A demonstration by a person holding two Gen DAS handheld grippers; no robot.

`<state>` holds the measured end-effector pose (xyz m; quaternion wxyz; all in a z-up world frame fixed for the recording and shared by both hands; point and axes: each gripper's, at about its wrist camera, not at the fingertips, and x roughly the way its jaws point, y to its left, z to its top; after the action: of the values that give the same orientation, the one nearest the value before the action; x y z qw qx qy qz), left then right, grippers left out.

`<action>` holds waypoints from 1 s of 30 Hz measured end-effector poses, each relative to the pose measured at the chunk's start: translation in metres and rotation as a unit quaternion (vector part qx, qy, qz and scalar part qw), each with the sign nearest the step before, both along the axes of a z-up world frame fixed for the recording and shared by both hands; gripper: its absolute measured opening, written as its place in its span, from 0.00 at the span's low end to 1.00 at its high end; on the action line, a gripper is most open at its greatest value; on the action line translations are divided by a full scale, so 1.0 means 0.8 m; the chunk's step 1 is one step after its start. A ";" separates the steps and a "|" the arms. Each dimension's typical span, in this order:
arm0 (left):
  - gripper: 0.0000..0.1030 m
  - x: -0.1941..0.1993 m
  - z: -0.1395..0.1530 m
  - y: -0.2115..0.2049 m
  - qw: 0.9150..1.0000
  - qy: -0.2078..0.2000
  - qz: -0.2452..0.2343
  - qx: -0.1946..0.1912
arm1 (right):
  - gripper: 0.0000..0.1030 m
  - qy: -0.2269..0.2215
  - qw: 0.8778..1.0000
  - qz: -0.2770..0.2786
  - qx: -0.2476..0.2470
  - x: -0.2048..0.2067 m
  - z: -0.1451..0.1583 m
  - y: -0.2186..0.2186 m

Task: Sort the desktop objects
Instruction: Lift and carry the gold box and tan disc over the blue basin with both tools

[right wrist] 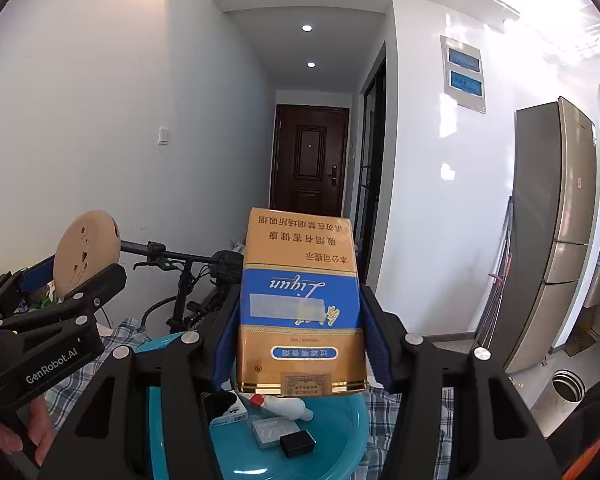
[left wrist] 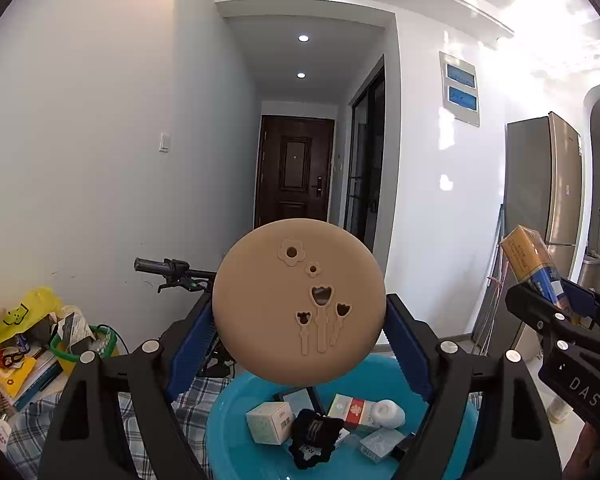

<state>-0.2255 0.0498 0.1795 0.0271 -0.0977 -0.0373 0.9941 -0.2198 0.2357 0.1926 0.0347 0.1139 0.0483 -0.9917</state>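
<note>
My left gripper (left wrist: 300,336) is shut on a round tan case (left wrist: 298,304) with flower cut-outs, held up above a blue basin (left wrist: 236,432). The same round tan case (right wrist: 86,252) shows at the left of the right wrist view. My right gripper (right wrist: 300,336) is shut on a yellow-and-blue cigarette carton (right wrist: 300,304), held upright over the blue basin (right wrist: 340,432). That carton (left wrist: 534,264) appears at the right in the left wrist view. Several small boxes (left wrist: 270,422) and a white bottle (left wrist: 388,414) lie in the basin.
The basin rests on a checked cloth (left wrist: 40,424). A pile of books and a yellow bag (left wrist: 20,320) sit at the left. A bicycle handlebar (right wrist: 172,256) stands behind the table. A fridge (right wrist: 556,220) and a metal bin (right wrist: 566,388) are at the right.
</note>
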 end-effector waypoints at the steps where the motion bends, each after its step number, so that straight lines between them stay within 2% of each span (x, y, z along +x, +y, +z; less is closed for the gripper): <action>1: 0.82 -0.013 0.002 0.003 1.000 0.005 0.001 -0.003 | 0.52 0.000 1.000 -0.003 0.004 -0.013 0.001 0.000; 5: 0.82 -0.064 0.012 0.021 0.998 0.027 0.024 -0.046 | 0.52 -0.002 1.000 -0.019 0.002 -0.055 0.002 -0.001; 10: 0.82 -0.113 0.030 0.022 0.999 0.022 0.036 -0.015 | 0.53 -0.001 0.999 -0.033 0.009 -0.105 0.014 -0.008; 15: 0.82 -0.134 0.040 0.026 0.997 0.028 0.051 -0.047 | 0.53 0.000 1.000 -0.025 0.006 -0.117 0.027 -0.010; 18: 0.82 -0.140 0.044 0.019 0.998 0.015 0.038 -0.040 | 0.53 0.005 1.000 -0.027 0.011 -0.120 0.033 -0.013; 20: 0.82 -0.146 0.046 0.009 0.999 -0.007 0.024 -0.023 | 0.53 0.003 1.000 -0.024 0.018 -0.123 0.038 -0.015; 21: 0.82 -0.152 0.046 0.004 0.999 -0.023 0.037 -0.019 | 0.53 -0.002 1.000 -0.024 0.019 -0.126 0.039 -0.015; 24: 0.82 -0.178 0.044 -0.012 0.994 -0.094 0.054 -0.004 | 0.53 -0.054 0.998 -0.023 0.006 -0.145 0.042 -0.011; 27: 0.81 -0.209 0.038 -0.014 0.981 -0.186 0.056 -0.016 | 0.51 -0.146 0.989 -0.018 -0.020 -0.175 0.039 -0.001; 30: 0.80 -0.234 0.026 -0.006 0.959 -0.272 0.063 -0.055 | 0.51 -0.237 0.971 -0.014 -0.027 -0.198 0.027 0.004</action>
<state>-0.4126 0.0453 0.2001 -0.0522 -0.3635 0.0053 0.9301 -0.3780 0.2387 0.2145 0.0339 0.3453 0.0103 -0.9378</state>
